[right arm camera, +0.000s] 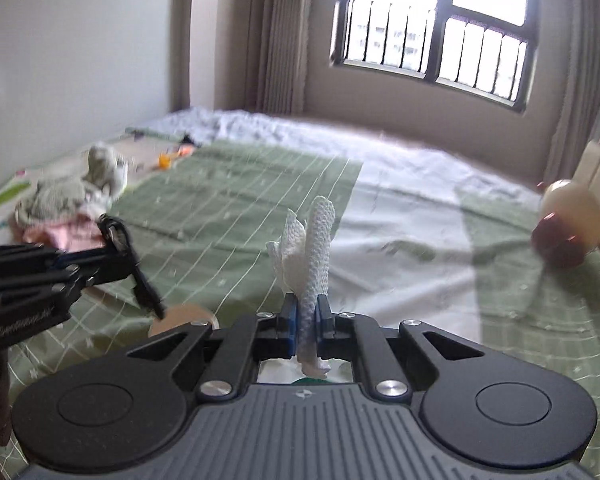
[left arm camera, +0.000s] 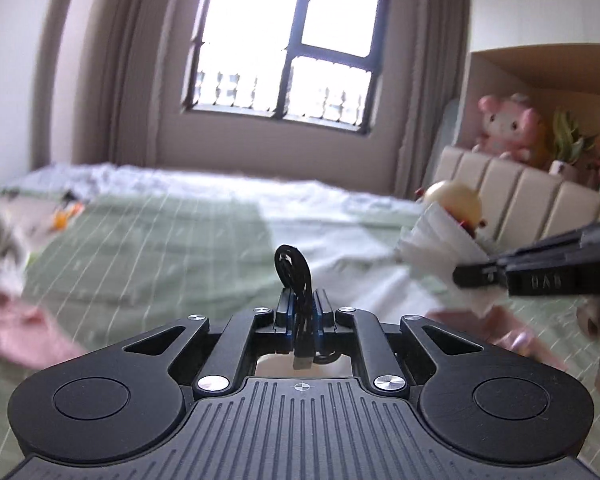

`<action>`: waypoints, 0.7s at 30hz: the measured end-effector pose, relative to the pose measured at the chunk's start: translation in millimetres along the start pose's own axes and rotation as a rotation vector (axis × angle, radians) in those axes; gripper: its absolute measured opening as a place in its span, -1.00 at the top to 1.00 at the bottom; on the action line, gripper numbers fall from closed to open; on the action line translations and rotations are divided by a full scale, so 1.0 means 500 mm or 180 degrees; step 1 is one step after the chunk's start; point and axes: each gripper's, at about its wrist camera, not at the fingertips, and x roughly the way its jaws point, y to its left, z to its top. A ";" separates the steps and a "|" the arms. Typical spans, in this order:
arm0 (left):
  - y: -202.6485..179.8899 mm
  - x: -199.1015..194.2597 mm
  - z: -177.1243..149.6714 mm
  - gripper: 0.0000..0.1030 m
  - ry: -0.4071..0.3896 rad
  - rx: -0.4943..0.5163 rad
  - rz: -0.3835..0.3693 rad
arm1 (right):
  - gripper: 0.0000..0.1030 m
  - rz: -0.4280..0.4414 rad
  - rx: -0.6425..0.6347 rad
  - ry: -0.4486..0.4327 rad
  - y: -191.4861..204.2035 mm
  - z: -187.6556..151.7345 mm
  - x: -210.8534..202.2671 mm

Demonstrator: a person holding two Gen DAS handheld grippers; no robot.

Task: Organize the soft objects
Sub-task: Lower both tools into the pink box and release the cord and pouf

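Observation:
My left gripper (left arm camera: 303, 300) is shut on a looped black cable (left arm camera: 294, 270) and holds it above the bed. It also shows in the right wrist view (right arm camera: 116, 248) at the left. My right gripper (right arm camera: 309, 306) is shut on a white paper towel (right arm camera: 306, 248) that stands up between the jaws. It enters the left wrist view (left arm camera: 480, 276) from the right with the towel (left arm camera: 436, 240). A grey and pink heap of soft cloth (right arm camera: 68, 208) lies at the left of the bed.
The bed has a green checked sheet (right arm camera: 240, 200) and a white quilt (right arm camera: 400, 200). A round cream and red toy (right arm camera: 568, 220) lies by the padded headboard (left arm camera: 512, 188). A pink plush (left arm camera: 508, 126) sits on a shelf. Small orange items (right arm camera: 166, 158) lie far left.

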 end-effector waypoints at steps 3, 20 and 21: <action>-0.080 0.010 0.038 0.77 -0.0032 0.0137 -0.0132 | 0.83 -0.0068 0.0034 -0.0137 -0.046 0.003 -0.046; -0.409 0.232 -0.019 0.76 0.0655 0.0408 -0.1005 | 0.83 -0.0156 0.0863 0.0074 -0.397 -0.156 -0.075; -0.410 0.260 -0.033 0.75 0.0742 0.0310 -0.1105 | 0.83 -0.0140 0.0908 0.0168 -0.408 -0.171 -0.054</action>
